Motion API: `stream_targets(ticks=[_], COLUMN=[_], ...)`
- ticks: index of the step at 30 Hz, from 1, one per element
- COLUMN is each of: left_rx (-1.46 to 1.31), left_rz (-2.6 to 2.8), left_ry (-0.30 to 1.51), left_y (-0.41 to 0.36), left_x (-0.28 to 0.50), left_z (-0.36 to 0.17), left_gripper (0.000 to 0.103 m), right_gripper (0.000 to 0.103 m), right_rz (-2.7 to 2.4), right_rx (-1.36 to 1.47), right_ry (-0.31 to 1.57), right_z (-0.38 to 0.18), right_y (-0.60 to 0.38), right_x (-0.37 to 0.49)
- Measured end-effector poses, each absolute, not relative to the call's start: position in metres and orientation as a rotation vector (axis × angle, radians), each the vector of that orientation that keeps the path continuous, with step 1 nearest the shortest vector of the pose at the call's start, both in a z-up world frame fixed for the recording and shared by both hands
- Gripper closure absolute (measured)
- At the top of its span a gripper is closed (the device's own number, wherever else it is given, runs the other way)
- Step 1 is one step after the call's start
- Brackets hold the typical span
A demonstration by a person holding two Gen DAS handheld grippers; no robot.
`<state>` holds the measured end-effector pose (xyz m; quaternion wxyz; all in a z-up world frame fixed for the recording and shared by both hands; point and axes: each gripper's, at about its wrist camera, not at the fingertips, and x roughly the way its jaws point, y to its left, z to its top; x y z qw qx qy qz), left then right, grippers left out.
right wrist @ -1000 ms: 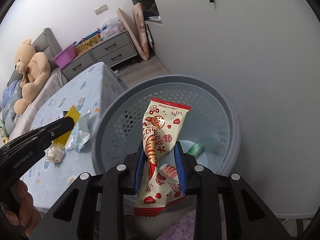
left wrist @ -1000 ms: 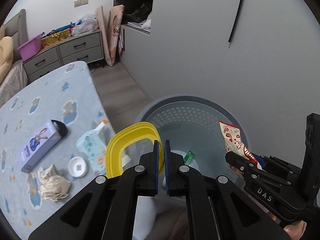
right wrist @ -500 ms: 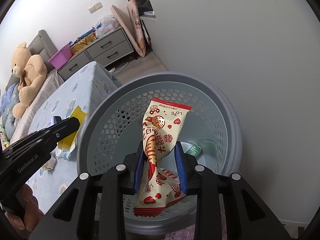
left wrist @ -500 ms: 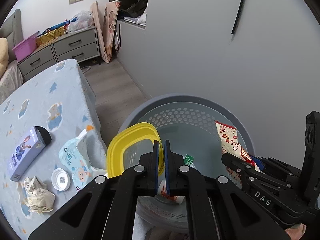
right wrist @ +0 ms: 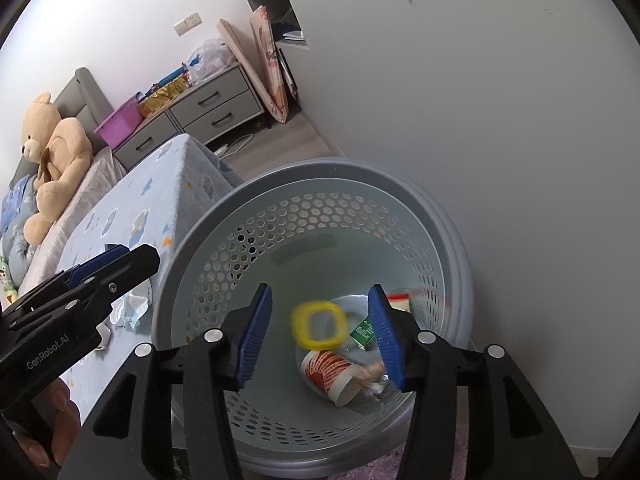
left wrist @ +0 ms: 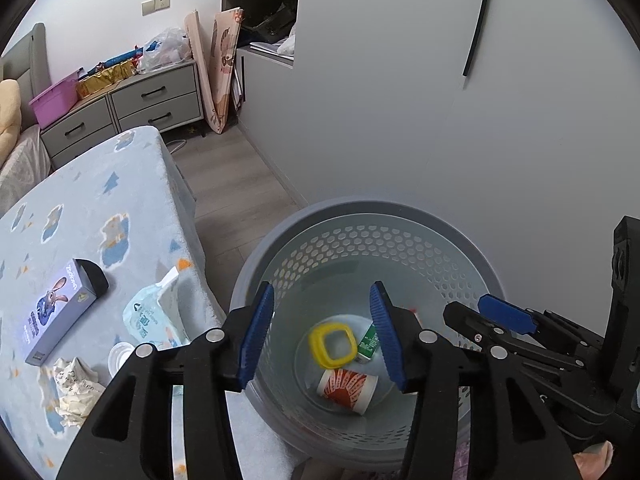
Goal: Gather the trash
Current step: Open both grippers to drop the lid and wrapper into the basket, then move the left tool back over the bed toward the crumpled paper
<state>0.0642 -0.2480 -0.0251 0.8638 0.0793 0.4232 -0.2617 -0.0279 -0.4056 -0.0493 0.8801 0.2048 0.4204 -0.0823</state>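
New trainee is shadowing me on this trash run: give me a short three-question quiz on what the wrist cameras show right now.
1. True or false: the yellow lid is inside the grey basket.
2. Which lies on the bed? A) crumpled paper B) paper cup C) green packet
3. What is between the fingers of the left gripper, whose jaws are opening?

Key: 1 true; 2 A; 3 nothing.
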Motion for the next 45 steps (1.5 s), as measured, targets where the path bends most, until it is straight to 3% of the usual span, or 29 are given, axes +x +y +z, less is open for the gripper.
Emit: stream_targets(ticks=[5, 10, 25, 45], left_rx=[0.157, 0.144, 0.102, 0.016], left_rz=[-0.537, -0.522, -0.471, -0.28], left_ry=[0.893, 0.895, 0.872, 0.843], left_y=[-0.244, -0.24, -0.209, -0.099], left_x=[0.063, 0.061, 0.052, 0.051], left_z=[-0.025, -0.025, -0.014, -0.004], left_gripper=[0.052, 0.047, 0.039, 0.034], right_gripper=[0.052, 0.038, 0.018, 0.008], right_rz=[-0.18, -0.187, -0.173, -0.05], right_rx=[0.421, 0.414, 0.405, 0.338], right_ry=[0.881, 0.867, 0.852, 0.834], right_z=[-0.05, -0.049, -0.046, -0.034], right_y=[-0.404, -0.401, -0.383, -0.311], right_x=[-0.03, -0.035, -0.042, -0.028])
